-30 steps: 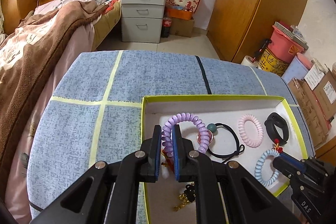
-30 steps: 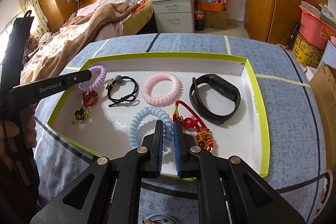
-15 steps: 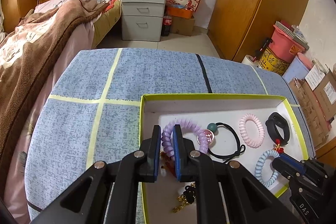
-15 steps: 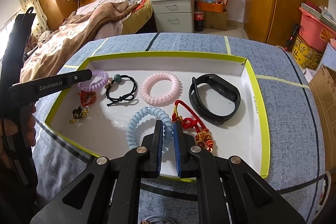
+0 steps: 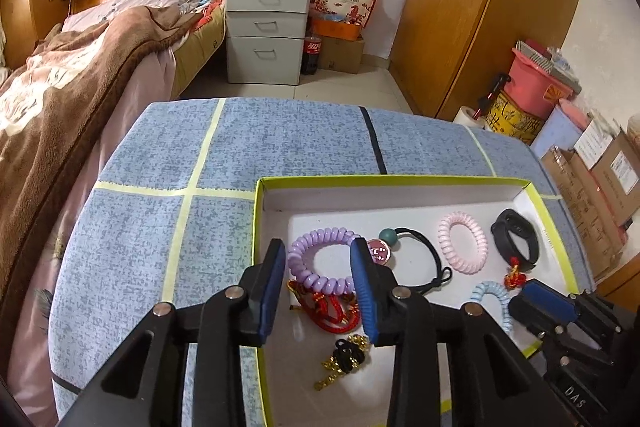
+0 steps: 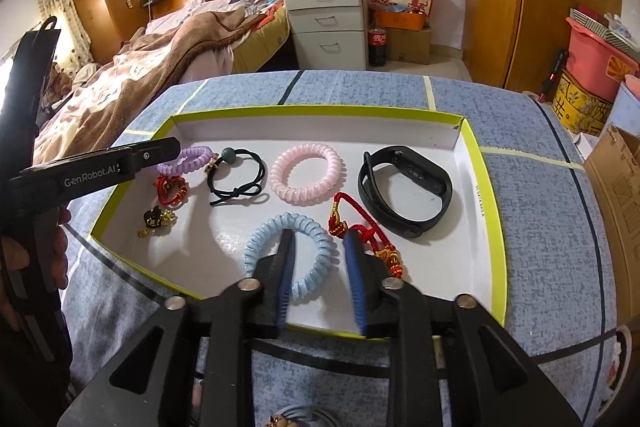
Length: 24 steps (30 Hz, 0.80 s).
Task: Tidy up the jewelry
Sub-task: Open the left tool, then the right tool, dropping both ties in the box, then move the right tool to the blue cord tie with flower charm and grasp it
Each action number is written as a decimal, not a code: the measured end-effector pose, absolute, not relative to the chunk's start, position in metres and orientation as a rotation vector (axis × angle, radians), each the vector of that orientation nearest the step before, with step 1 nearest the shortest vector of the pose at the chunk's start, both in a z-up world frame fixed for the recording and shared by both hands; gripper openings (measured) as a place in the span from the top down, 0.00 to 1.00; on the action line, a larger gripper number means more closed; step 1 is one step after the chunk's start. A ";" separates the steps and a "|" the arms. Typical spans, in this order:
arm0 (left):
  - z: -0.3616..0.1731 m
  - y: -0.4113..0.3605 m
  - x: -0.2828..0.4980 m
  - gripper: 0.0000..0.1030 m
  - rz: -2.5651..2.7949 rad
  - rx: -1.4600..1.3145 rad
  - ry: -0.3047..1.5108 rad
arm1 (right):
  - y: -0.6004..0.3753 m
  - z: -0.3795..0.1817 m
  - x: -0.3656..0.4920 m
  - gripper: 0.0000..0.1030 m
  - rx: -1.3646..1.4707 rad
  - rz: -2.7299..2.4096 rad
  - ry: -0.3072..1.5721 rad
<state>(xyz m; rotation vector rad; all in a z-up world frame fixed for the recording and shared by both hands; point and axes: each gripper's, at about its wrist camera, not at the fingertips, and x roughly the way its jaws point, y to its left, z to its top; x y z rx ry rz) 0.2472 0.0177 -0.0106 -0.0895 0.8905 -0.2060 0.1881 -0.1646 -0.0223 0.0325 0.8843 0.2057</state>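
Note:
A white tray with a lime rim [image 5: 400,181] lies on the blue cloth. In the left wrist view the purple coil band [image 5: 320,235] rests flat on the tray floor between the opening jaws of my left gripper [image 5: 318,253]; the pads stand clear of it. In the right wrist view my right gripper [image 6: 320,243] is opening too. One finger sits inside the light-blue coil band [image 6: 256,247], whose right side lies loose between the jaws. Also on the tray [image 6: 320,109] are a pink coil [image 6: 306,173], a black wristband [image 6: 404,187] and a black hair tie [image 6: 240,175].
A red cord charm [image 6: 360,227], a red bracelet [image 6: 172,189] and a black-and-gold charm [image 6: 156,219] lie in the tray as well. Beyond the table stand a bed [image 5: 60,87], a grey nightstand [image 5: 266,35], a wardrobe [image 5: 480,7] and boxes [image 5: 600,179].
Both grippers were shut, the left on the purple coil and the right on the blue one. Both have opened, and the coils now lie flat in the tray.

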 end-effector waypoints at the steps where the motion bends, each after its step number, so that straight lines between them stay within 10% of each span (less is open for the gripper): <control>1: -0.009 0.018 0.246 0.65 -0.203 -0.086 0.887 | -0.164 -0.021 0.187 0.70 0.032 0.206 0.880; 24: 0.020 0.020 0.140 0.56 -0.216 -0.050 0.786 | -0.169 0.009 0.121 0.69 0.071 0.207 0.783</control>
